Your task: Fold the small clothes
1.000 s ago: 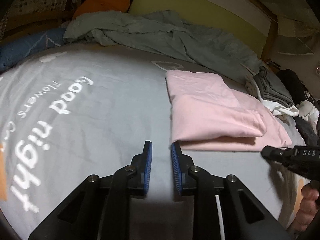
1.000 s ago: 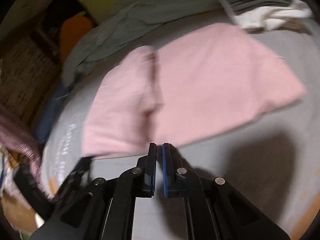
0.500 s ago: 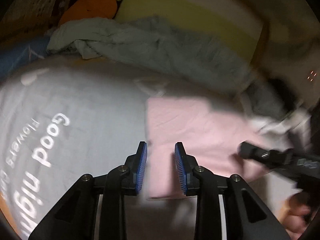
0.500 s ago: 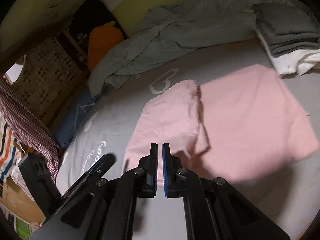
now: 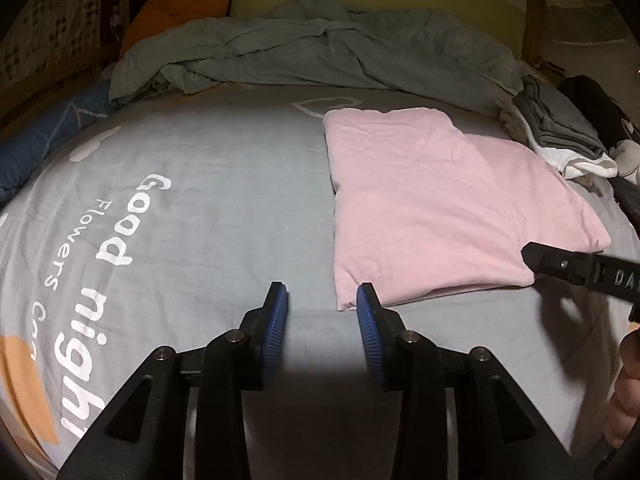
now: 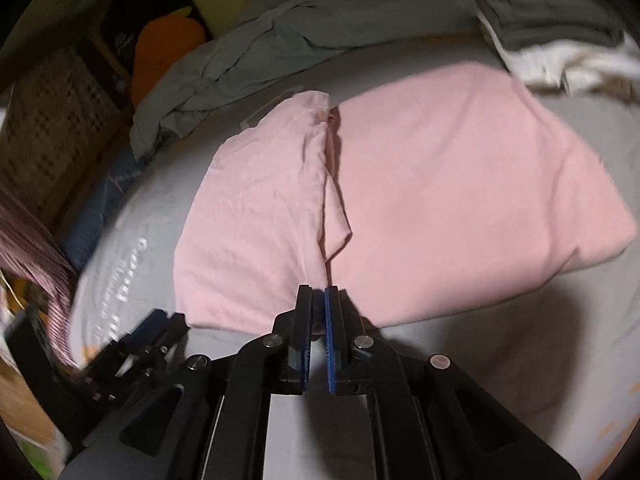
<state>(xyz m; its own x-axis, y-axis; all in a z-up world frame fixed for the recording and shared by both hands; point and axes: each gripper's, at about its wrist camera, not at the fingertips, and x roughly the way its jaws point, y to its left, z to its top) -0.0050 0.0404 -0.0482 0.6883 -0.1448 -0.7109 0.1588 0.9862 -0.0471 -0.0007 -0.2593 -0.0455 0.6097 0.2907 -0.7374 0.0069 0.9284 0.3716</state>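
Observation:
A pink garment (image 5: 440, 208) lies folded on the grey bedsheet (image 5: 200, 208). My left gripper (image 5: 322, 300) is open and empty, just off the garment's near left corner. My right gripper (image 6: 317, 300) has its pads nearly together at the garment's (image 6: 440, 200) near edge, by the edge of a folded flap (image 6: 256, 216). Whether any cloth lies between the pads is hidden. The right gripper also shows in the left wrist view (image 5: 580, 268) at the garment's near right corner. The left gripper shows blurred in the right wrist view (image 6: 156, 324).
A crumpled grey-green blanket (image 5: 320, 48) lies along the far side of the bed. A stack of folded grey and white clothes (image 5: 560, 136) sits at the right. An orange plush (image 5: 176, 4) and a blue pillow (image 5: 44, 140) lie at the left.
My left gripper has opened wider and come to the garment's near left corner. My right gripper has moved in close to the garment's near edge.

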